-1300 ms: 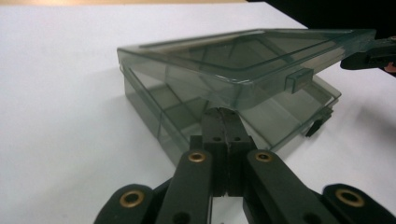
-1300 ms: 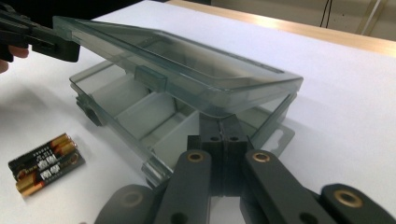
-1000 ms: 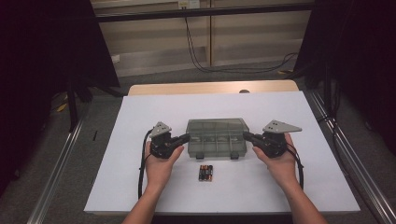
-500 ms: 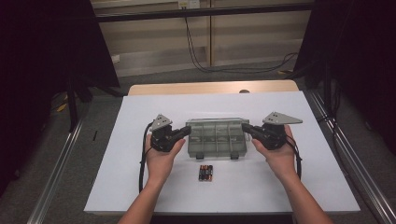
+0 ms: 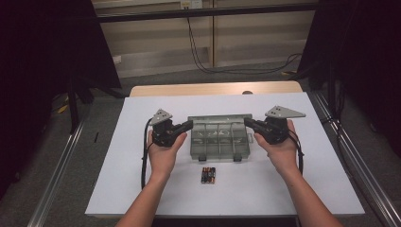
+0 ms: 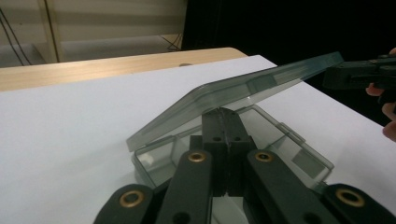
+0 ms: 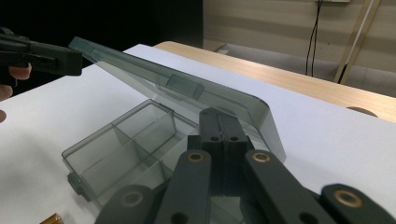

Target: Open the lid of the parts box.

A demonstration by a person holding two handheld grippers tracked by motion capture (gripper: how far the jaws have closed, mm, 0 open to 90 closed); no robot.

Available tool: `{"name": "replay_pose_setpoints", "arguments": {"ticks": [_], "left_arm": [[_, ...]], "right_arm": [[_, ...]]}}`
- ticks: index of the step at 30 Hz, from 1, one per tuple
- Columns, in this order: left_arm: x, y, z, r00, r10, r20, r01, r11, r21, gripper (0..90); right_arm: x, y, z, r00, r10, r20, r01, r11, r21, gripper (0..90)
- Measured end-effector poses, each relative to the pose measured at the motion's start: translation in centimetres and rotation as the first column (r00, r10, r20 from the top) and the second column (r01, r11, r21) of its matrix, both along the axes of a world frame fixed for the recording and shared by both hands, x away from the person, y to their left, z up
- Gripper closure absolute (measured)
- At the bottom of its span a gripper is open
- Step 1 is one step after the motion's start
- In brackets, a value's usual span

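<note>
High view: one clear grey compartment box [image 5: 218, 142] sits on the white sheet [image 5: 118, 184] that covers the wooden table [image 5: 156, 89], and every place here is given from that box. Its one lid [image 5: 218, 118] is raised at a slant, hinged along the far edge of the box, front edge up in the air. Two grippers work at it, one at each end. The left gripper [image 5: 188, 126] is at the left end of the box, jaws closed together with nothing between them, their tips set under the left edge of the lid. The right gripper [image 5: 248, 124] is at the right end, jaws likewise pressed together and empty, tips under the right edge of the lid. Two latch tabs show on the near wall of the box. In the right gripper view, the box [image 7: 116, 154] shows dividers that make several open compartments; their full count cannot be told. Just in front of the box, on the person's side, lies a small cluster of batteries [image 5: 208, 175], about three or four side by side.
</note>
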State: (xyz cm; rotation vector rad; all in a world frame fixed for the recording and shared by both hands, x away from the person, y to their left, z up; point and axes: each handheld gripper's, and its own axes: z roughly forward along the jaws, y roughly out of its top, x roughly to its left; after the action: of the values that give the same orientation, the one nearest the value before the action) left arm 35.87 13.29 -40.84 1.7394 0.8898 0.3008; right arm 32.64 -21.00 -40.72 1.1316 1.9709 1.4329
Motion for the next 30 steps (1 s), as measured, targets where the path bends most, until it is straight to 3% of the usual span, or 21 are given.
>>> {"name": "replay_pose_setpoints", "arguments": {"ticks": [5, 8, 10, 11, 14, 15, 16, 17, 18, 19, 21, 26, 27, 30], "left_arm": [[0.6, 0.7, 0.0, 0.9997, 0.003, 0.024, -0.003, 1.0, -0.005, 89.7], [0.9, 1.3, -0.2, 0.9993, 0.013, 0.035, -0.012, 0.9996, -0.026, 77.9], [1.0, 1.4, -0.2, 0.9991, 0.018, 0.038, -0.017, 0.9994, -0.03, 72.9], [1.1, 1.4, -0.3, 0.9989, 0.028, 0.036, -0.026, 0.9983, -0.053, 72.9], [1.7, 1.6, -0.5, 0.9988, 0.04, 0.029, -0.039, 0.9986, -0.036, 51.0], [1.9, 1.5, -0.6, 0.9991, 0.038, 0.021, -0.037, 0.9987, -0.035, 37.3], [2.1, 1.4, -0.7, 0.9993, 0.036, 0.012, -0.035, 0.9986, -0.039, 37.3], [2.3, 1.4, -0.9, 0.9997, 0.026, -0.001, -0.026, 0.9988, -0.042, 27.4], [2.6, 1.3, -1.2, 0.9999, 0.001, -0.017, -0.002, 0.9966, -0.083, 27.4], [2.9, 1.2, -1.4, 0.9995, -0.012, -0.031, 0.009, 0.9952, -0.097, 23.1], [3.4, 0.8, -1.8, 0.9997, 0.004, -0.023, -0.006, 0.9984, -0.056, 14.3], [4.1, 0.4, -2.1, 0.9992, 0.031, -0.027, -0.032, 0.9991, -0.027, 12.2], [4.3, 0.0, -2.1, 0.998, 0.061, -0.019, -0.061, 0.9979, 0.023, 14.9], [4.5, -0.2, -2.0, 0.9965, 0.083, -0.01, -0.082, 0.9957, 0.042, 22.9]], "right_arm": [[0.8, 0.0, 0.3, 0.9999, -0.013, -0.003, 0.013, 0.9998, 0.016, 90.0], [1.3, 0.1, 0.5, 0.9998, -0.019, -0.006, 0.019, 0.9995, 0.024, 90.0], [1.5, 0.1, 0.6, 0.9996, -0.026, -0.007, 0.026, 0.9994, 0.024, 90.0], [1.6, 0.1, 0.6, 0.9997, -0.023, -0.006, 0.023, 0.9996, 0.016, 90.0], [2.0, 0.1, 0.8, 0.9996, -0.029, -0.001, 0.029, 0.9996, 0.004, 90.0], [2.1, 0.1, 0.8, 0.9996, -0.029, -0.006, 0.029, 0.9996, 0.005, 90.0], [2.2, 0.1, 0.9, 0.9994, -0.034, -0.003, 0.034, 0.9994, 0.007, 90.0], [2.5, 0.0, 1.0, 0.9994, -0.034, -0.004, 0.034, 0.9994, 0.008, 90.0], [2.5, 0.0, 1.0, 0.9994, -0.034, -0.004, 0.034, 0.9994, 0.008, 90.0], [2.7, 0.1, 1.0, 0.9993, -0.038, -0.007, 0.038, 0.9991, 0.017, 90.0], [3.0, 0.2, 1.0, 0.9992, -0.038, -0.011, 0.038, 0.9992, 0.014, 90.0], [3.5, 0.4, 1.2, 0.9986, -0.052, -0.007, 0.052, 0.9986, 0.004, 90.0], [3.5, 0.4, 1.2, 0.9987, -0.051, -0.007, 0.051, 0.9987, 0.001, 90.0], [3.8, 0.5, 1.3, 0.9982, -0.061, -0.001, 0.061, 0.9982, -0.001, 90.0]]}}
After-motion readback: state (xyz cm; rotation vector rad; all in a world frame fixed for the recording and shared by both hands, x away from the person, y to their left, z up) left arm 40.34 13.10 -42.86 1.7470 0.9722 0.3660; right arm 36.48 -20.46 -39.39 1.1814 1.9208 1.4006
